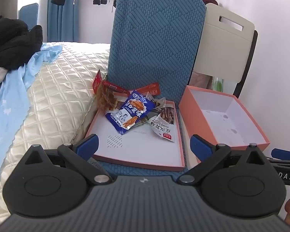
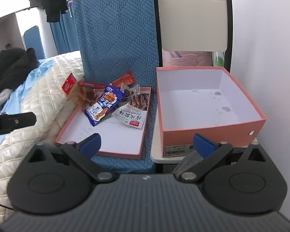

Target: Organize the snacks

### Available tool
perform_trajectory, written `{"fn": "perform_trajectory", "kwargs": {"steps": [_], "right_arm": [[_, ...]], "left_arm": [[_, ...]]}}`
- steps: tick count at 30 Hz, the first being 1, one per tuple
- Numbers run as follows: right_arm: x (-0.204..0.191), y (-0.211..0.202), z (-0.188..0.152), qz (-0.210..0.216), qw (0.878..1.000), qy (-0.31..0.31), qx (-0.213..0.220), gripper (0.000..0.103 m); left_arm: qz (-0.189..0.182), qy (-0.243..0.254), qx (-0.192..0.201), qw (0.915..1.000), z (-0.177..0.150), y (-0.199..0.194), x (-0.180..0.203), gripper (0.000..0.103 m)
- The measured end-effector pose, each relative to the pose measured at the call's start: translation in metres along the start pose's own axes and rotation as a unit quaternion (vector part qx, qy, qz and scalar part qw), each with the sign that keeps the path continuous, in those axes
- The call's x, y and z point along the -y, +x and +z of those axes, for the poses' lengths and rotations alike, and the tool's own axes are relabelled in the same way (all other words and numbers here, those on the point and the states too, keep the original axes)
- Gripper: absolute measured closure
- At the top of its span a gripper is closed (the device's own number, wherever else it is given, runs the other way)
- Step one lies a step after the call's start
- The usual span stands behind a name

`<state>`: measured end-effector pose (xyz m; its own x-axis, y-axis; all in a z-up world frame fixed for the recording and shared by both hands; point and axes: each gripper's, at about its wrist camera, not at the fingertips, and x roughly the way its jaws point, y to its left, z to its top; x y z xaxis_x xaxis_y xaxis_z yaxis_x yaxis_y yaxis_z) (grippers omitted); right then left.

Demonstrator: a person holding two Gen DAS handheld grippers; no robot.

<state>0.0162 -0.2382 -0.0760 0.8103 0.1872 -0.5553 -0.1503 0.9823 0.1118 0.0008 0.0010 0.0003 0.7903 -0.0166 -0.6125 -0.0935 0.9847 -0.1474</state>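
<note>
Snack packets, heaped at the far end of a shallow orange box lid (image 2: 133, 135): one blue packet (image 2: 103, 104) uppermost; one white packet printed "shrimp flavor" (image 2: 132, 116) to its right, with dark strips showing through its clear window; one clear packet of amber-brown pieces (image 2: 83, 96) with a red header, hanging over the lid's left rim; two red-orange sachets (image 2: 125, 78) at the back, against the chair cushion; one small clear-wrapped dark sweet (image 2: 130, 90) behind the white packet. Further items under the heap cannot be counted. Containers: one lid, white inside, on the blue quilted seat cushion (image 2: 116, 29); one deep orange box (image 2: 212, 104), white inside, holding nothing, just beside the lid on a second, cream chair (image 2: 191, 19). Adjacent: one cream quilted bedcover (image 1: 54, 85) left of the lid, with pale blue and black cloth on it. Tools: left gripper (image 1: 143, 145), fingers spread wide, holding nothing, hovering over the lid's near edge; right gripper (image 2: 147, 145), fingers likewise apart and unladen, hovering between lid and box.
</note>
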Motion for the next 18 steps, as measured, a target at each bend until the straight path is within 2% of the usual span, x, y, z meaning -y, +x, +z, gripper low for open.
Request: {"fn": "perform_trajectory", "kwargs": {"steps": [8,10,18], "right_arm": [[0.002,-0.001,0.001,-0.004,1.0,-0.002,0.002,0.0],[0.0,0.0,0.001,-0.004,1.0,-0.002,0.001,0.0],[0.002,0.002,-0.004,-0.006,1.0,-0.001,-0.004,0.0]], "left_arm": [[0.001,0.013,-0.003,0.9999,0.008,0.009,-0.007,0.001],[0.002,0.011,0.005,0.9999,0.005,-0.003,-0.001,0.001],[-0.003,0.015,0.007,0.9999,0.005,0.0,0.005,0.001]]}}
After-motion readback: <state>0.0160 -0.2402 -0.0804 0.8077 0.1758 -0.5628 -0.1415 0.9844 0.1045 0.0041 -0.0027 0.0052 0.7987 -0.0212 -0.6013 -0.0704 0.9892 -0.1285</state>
